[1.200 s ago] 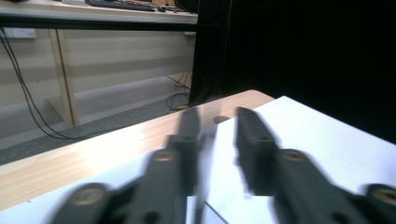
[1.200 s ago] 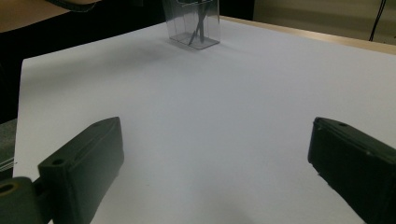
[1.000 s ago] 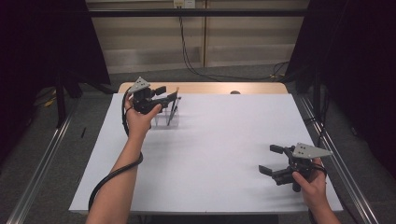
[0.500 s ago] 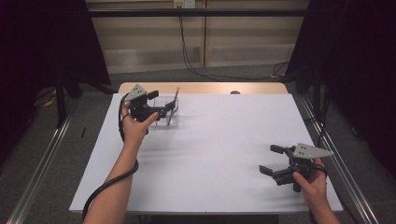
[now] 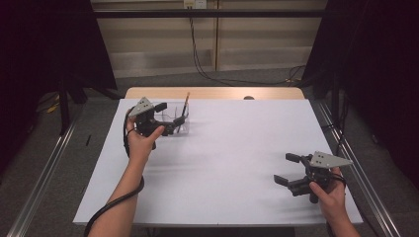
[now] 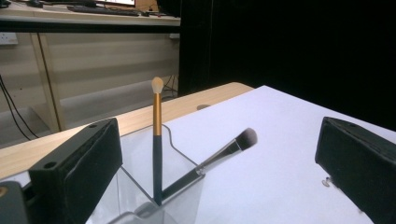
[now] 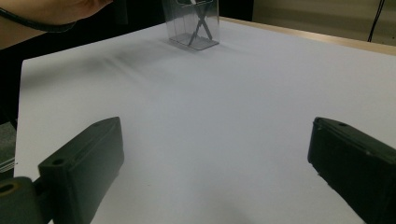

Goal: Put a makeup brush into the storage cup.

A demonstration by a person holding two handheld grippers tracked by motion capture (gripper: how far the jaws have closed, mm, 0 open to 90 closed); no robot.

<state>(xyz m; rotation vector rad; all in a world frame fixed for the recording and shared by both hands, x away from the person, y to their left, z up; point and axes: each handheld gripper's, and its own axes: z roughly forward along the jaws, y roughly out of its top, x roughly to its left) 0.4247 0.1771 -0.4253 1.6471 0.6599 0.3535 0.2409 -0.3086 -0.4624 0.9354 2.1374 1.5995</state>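
I am holding the left gripper (image 5: 165, 118) at the far left part of the table (image 5: 222, 148), right at a clear plastic box (image 5: 179, 121) that is standing on the white cover near the table's far edge. Its jaws are standing wide apart and gripping nothing; in the left gripper view they are flanking the box (image 6: 159, 186) on either side, with the near corner of the box sitting between them.

Two brushes are resting inside the box. The brush with the gold band (image 6: 157, 140) is standing nearly upright, its pale tip pointing up above the rim. The brush with the dark bristles (image 6: 210, 161) is leaning over the rim at a slant, its head pointing out towards the open table. Their handles are meeting at the bottom of the box.

I am keeping the right gripper (image 5: 287, 170) low over the near right part of the table, well apart from the box. Its jaws are also spread wide with nothing between them. In the right gripper view the box (image 7: 191, 25) is showing far off, with the crossed brush handles inside.
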